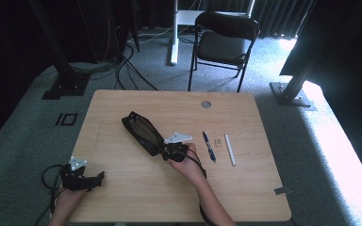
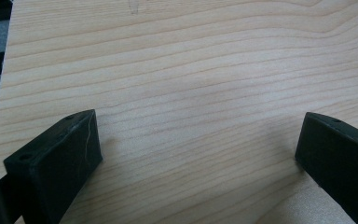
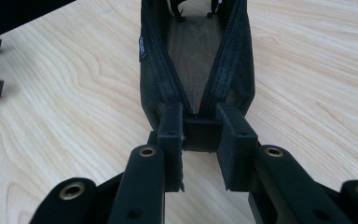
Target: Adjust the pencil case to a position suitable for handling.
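My right gripper (image 3: 199, 142) has its jaws clamped on the near end of the black mesh pouch (image 1: 141, 131), right at the tab where its open zipper ends. The pouch lies around the middle of the wooden table (image 1: 122, 197), slanting away to the far left from my right hand (image 1: 188, 167). My left gripper (image 1: 82, 178) rests at the table's near left edge, jaws spread wide over bare wood. A pen (image 1: 209, 146) and a white stick (image 1: 229, 149) lie just right of my right hand.
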